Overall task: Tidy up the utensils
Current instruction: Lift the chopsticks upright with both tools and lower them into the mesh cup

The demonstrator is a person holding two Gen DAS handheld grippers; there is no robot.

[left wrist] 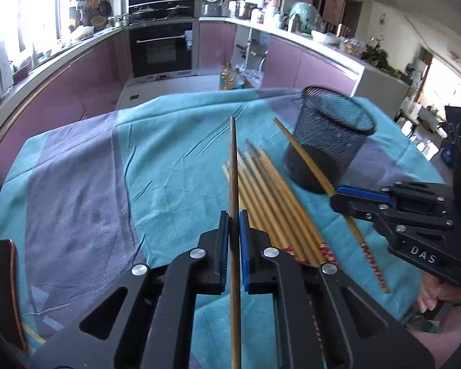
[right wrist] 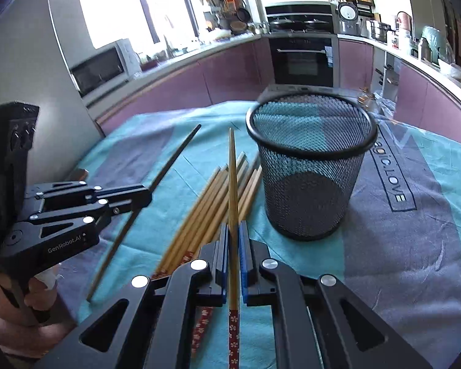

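Black jaws of the left gripper (left wrist: pixel 234 218) clench a dark chopstick (left wrist: pixel 234 166), its rear end cut off below; the right gripper (right wrist: pixel 234 230) pinches a pale chopstick (right wrist: pixel 232 172); loose chopsticks (right wrist: pixel 212 203) lie on the teal-clothed tabletop (left wrist: pixel 169 153), partly hidden, beside an upright mesh cup (right wrist: pixel 310 184).

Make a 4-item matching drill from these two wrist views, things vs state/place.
1 left gripper
2 right gripper
3 mesh cup
4 chopstick pile

A upright, empty
B lying on the cloth
C shut on a dark chopstick
D shut on a light chopstick with a red floral end

Pairs: 1-C, 2-D, 3-A, 4-B
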